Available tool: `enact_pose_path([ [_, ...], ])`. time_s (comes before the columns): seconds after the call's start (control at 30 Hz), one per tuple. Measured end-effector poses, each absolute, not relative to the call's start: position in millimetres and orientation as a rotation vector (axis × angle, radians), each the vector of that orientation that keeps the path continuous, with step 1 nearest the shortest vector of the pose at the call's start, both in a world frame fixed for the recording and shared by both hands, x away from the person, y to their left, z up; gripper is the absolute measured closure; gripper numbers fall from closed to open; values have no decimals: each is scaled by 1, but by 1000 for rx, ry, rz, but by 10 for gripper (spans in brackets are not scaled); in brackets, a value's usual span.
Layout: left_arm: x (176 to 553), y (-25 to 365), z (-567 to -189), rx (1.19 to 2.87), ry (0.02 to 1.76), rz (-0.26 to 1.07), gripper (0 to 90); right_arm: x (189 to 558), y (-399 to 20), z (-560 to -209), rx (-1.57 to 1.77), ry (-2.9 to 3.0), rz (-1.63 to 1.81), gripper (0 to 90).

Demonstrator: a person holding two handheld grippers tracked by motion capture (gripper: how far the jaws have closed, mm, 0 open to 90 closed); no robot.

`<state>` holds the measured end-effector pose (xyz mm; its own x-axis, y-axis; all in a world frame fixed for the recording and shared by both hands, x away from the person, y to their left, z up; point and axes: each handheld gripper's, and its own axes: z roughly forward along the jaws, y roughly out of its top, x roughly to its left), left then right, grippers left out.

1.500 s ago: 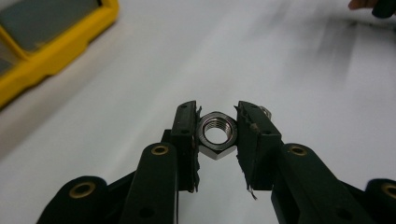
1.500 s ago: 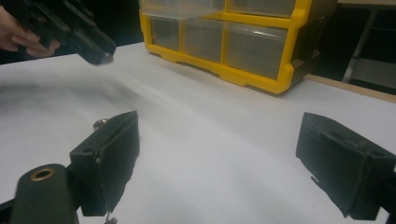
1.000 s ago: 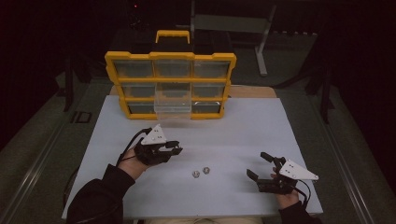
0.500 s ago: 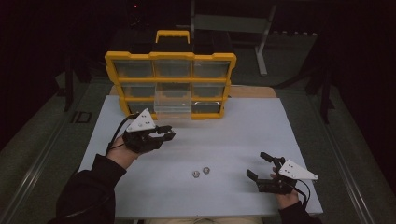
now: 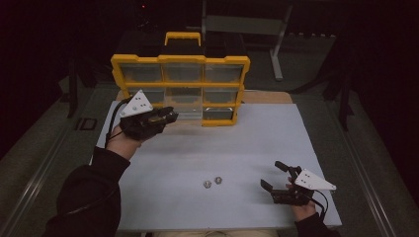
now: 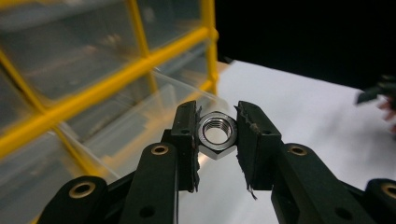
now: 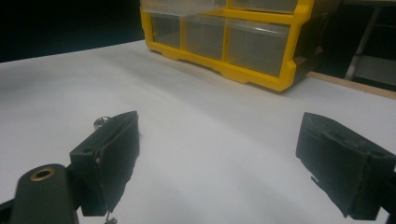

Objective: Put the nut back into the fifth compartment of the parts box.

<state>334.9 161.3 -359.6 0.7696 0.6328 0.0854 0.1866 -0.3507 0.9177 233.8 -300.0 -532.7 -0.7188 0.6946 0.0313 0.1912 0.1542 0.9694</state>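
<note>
A silver hex nut (image 6: 216,152) is pinched between the black jaws of my left gripper (image 6: 217,122). In the high view, my left gripper (image 5: 171,116) hangs above the table, just left of a clear drawer (image 5: 186,109) pulled out of the yellow organizer (image 5: 180,61). That drawer (image 6: 140,116) lies close behind the held nut. Two more nuts (image 5: 207,184) (image 5: 218,180) lie on the white table sheet (image 5: 232,143). My right gripper (image 5: 273,176) rests at the front right, its jaws wide apart with nothing between them. In the right gripper view, my right gripper (image 7: 220,122) faces the organizer (image 7: 233,70).
The organizer has a yellow handle (image 5: 183,35) on top and rows of clear drawers. One loose nut (image 7: 101,122) peeks out behind my right gripper's left jaw. A bare wooden table edge (image 5: 269,97) runs right of the organizer. Dark floor surrounds the table.
My left gripper has risen from the sheet and moved away toward the organizer's pulled-out drawer. The right gripper and the two loose nuts have stayed put.
</note>
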Motion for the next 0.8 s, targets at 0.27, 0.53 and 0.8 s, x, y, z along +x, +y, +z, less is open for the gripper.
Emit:
enact_pose_path([
  [0.27, 354, 157, -358, 1860, 636, 557, 687, 234, -300, -533, 844, 2017, 1588, 137],
  [0.53, 375, 157, -371, 1851, 696, 560, 686, 234, -300, -533, 844, 2020, 1591, 137],
  [0.8, 387, 153, -383, 1862, 847, 554, 686, 234, -299, -534, 843, 2028, 1591, 137],
])
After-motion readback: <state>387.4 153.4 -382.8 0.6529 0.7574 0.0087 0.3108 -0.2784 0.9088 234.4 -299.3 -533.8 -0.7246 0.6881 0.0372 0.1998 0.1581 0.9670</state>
